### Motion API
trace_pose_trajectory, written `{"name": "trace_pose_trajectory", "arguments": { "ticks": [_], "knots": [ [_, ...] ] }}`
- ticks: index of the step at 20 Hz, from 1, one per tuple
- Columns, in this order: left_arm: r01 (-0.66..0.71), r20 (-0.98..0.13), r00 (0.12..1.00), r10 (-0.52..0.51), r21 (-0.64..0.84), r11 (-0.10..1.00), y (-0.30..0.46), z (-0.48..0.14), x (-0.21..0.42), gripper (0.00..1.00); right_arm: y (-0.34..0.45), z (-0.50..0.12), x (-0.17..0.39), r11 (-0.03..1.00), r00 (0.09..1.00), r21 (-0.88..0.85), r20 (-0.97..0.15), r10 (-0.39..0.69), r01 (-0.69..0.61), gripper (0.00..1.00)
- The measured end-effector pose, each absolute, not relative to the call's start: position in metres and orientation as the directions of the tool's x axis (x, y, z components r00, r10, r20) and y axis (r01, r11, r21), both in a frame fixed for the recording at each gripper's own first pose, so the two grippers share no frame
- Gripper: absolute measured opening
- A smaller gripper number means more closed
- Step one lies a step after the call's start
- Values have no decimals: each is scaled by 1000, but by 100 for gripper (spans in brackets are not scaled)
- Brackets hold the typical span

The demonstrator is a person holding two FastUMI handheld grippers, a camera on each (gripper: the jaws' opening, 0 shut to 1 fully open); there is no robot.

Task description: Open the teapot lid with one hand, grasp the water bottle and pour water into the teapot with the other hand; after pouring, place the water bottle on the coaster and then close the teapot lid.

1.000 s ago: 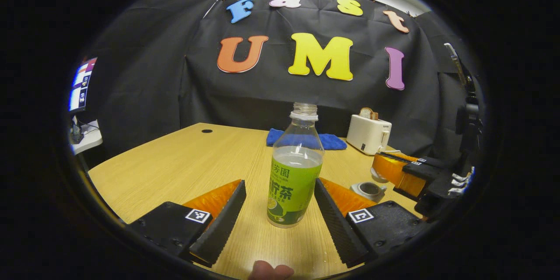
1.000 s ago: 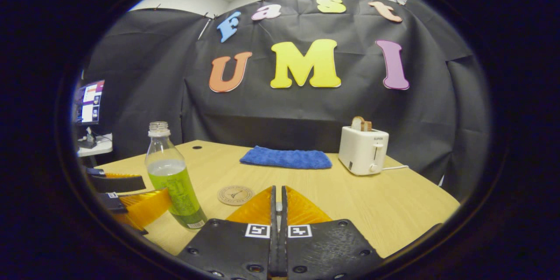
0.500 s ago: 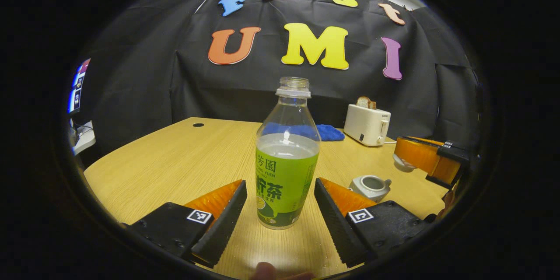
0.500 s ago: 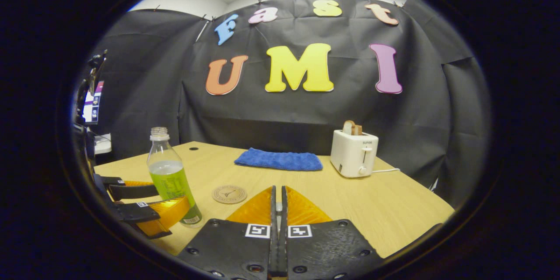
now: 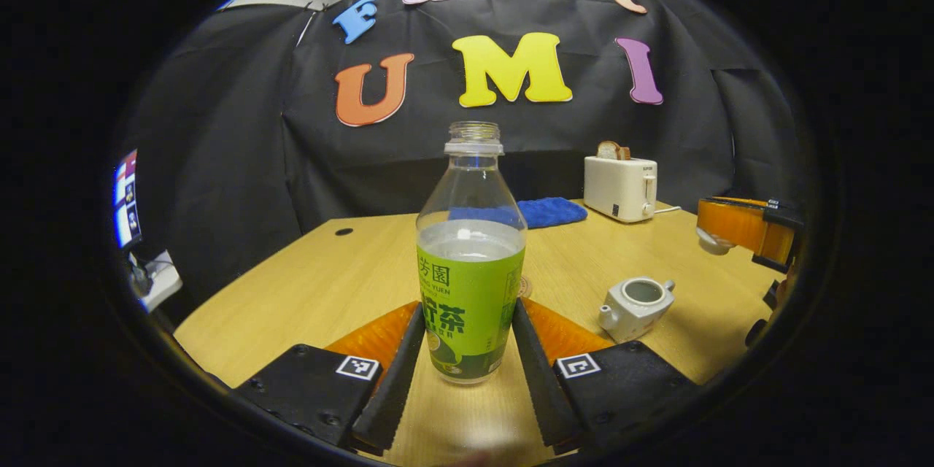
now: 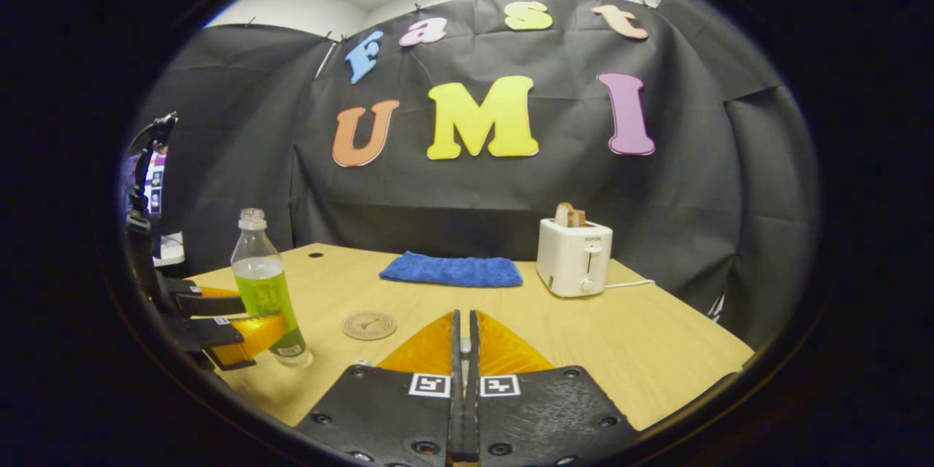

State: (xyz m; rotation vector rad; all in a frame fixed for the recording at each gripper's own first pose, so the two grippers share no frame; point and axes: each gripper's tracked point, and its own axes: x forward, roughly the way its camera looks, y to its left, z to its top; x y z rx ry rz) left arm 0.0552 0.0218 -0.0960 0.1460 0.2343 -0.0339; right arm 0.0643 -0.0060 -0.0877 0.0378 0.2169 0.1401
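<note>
The clear water bottle (image 5: 471, 248) with a green label has no cap and stands on the wooden table (image 5: 328, 284). My left gripper (image 5: 468, 308) is shut on it, a finger pressing each side of the label. To its right sits the small white teapot (image 5: 633, 300) with its top open. Beyond it my right gripper (image 5: 738, 228) hangs above the table, shut on the white teapot lid (image 5: 711, 241). In the right gripper view the right gripper (image 6: 461, 315) has its fingers together on a sliver of the lid (image 6: 461, 344). The bottle (image 6: 264, 284) and left gripper (image 6: 226, 317) stand at the left. The round coaster (image 6: 369, 325) lies between.
A white toaster (image 6: 574, 257) with bread in it stands at the back right, its cord trailing off. A folded blue cloth (image 6: 452, 270) lies at the back of the table. A monitor (image 5: 125, 197) glows off the table's left side.
My left gripper moved forward around the bottle and closed from wide open onto its label. The right gripper with the lid drifted slightly right and away from the teapot.
</note>
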Motion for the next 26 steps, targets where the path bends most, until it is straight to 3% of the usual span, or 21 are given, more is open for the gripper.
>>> {"name": "trace_pose_trajectory", "arguments": {
  "ticks": [3,6,10,13,22,26],
  "knots": [
    [46,-231,972,40,353,934,31,-83,54,72,-16,-86,62,989,967,57,-213,143,-134,0],
    [51,-205,975,87,588,807,41,-69,55,72,-26,-85,58,989,966,64,-213,144,-133,0],
    [109,-233,967,105,748,654,41,-71,58,71,-43,-85,54,990,967,71,-214,137,-125,0],
    [135,-221,967,126,867,480,38,-67,63,71,-54,-87,52,990,967,76,-217,134,-120,0],
    [236,-259,960,107,954,184,12,-72,68,71,-81,-96,45,991,967,77,-222,125,-110,0],
    [264,-262,958,115,965,3,-1,-69,67,71,-90,-99,42,991,968,81,-218,124,-109,0]
  ]
}}
